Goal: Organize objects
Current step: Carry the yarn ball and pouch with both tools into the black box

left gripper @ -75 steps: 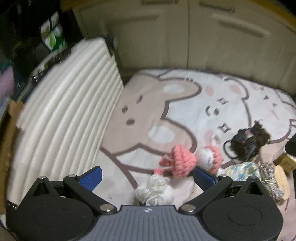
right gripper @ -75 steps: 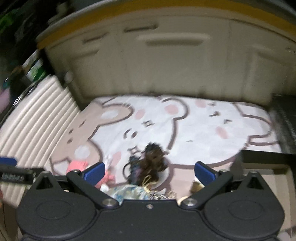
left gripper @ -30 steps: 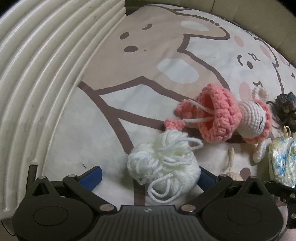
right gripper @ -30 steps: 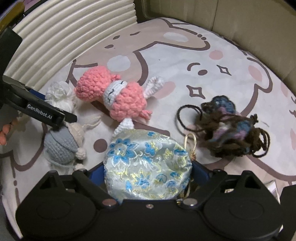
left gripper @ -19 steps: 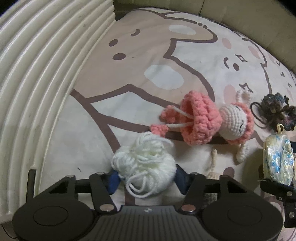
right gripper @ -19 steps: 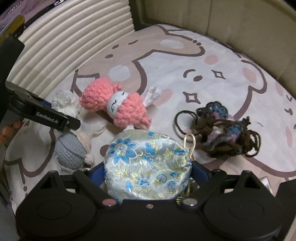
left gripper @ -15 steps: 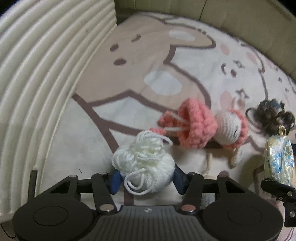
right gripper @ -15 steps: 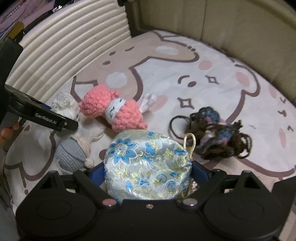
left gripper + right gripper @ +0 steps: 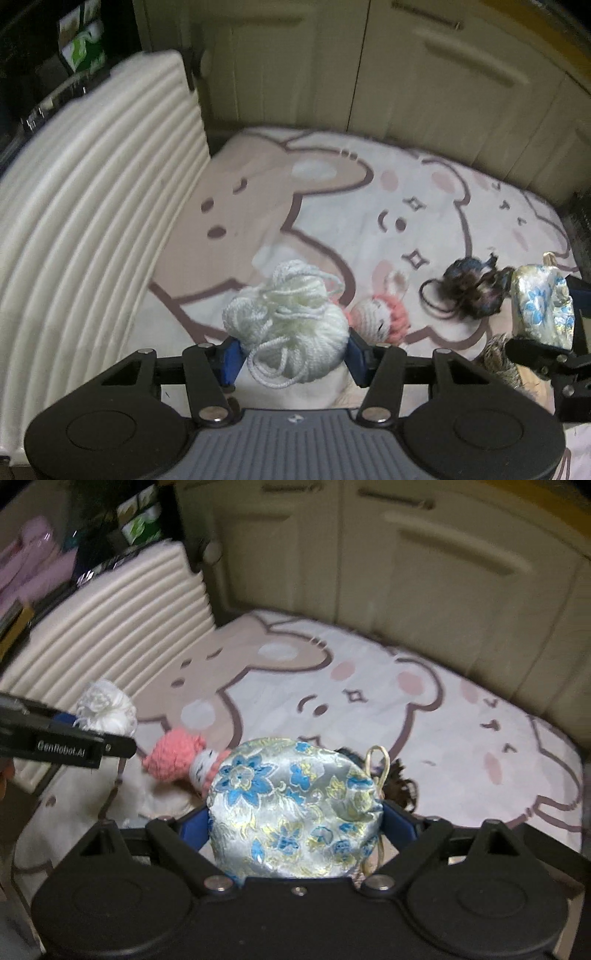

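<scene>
Where the left wrist view looks down, the left tongs (image 9: 293, 354) are clenched on a white yarn ball (image 9: 286, 325), blue pads pressing both its sides; low centre of frame, lifted clear of the bear-print mat (image 9: 332, 206).

Right tongs (image 9: 295, 827): grasping a brocade pouch (image 9: 295, 808), silver with blue flowers and a yellow cord loop at its upper right; it fills the lower centre of the right wrist view and hides much of the mat behind it.

Surroundings, left wrist view:
- pink crochet doll (image 9: 380, 314), lying on the mat just right of the yarn ball, partly hidden behind it.
- dark yarn tangle (image 9: 469, 288), on the mat at right, beside the pouch.
- ribbed white panel (image 9: 92, 221), left edge of frame, bordering the mat.
- cream cabinet doors (image 9: 406, 74), across the top.
- green-and-white boxes (image 9: 79, 44), upper left, print too blurred to read.

Changes against the earlier frames: a second ago the left tongs stood wide around the yarn ball on the mat; they closed on it about half a second ago and have held that width since. Both tongs have risen with their loads, so the cabinet doors now come into view. The grey crochet piece seen earlier beside the doll is no longer visible.

Writing: "GenRobot.AI", white on black, on the left tongs' side at the left edge of the right wrist view.
</scene>
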`<state>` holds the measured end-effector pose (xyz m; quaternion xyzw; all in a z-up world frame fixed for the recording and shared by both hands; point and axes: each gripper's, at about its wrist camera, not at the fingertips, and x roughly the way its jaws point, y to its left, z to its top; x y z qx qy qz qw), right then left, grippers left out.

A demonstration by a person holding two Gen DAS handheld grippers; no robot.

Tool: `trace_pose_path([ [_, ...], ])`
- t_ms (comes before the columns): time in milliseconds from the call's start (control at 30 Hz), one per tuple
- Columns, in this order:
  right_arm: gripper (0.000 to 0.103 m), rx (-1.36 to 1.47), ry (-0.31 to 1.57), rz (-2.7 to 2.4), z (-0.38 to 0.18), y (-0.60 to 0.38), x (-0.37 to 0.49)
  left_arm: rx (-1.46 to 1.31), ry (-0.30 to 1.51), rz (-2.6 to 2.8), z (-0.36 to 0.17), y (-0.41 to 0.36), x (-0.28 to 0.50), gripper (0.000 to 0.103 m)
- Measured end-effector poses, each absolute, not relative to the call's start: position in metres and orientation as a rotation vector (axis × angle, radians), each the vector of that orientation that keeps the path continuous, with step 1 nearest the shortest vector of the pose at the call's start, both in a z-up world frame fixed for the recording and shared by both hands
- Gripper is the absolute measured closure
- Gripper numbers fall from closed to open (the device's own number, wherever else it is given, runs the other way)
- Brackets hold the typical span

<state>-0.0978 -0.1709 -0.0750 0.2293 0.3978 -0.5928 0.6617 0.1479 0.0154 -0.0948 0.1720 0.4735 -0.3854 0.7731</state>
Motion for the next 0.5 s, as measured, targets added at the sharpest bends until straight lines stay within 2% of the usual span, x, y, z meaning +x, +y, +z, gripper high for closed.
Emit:
trace_pose_path([
  [500, 0.009, 0.527, 0.762, -1.625, -0.029, -0.144, -0.122, 0.324, 0.899, -0.905, -0.046, 0.012, 0.119, 0.047],
])
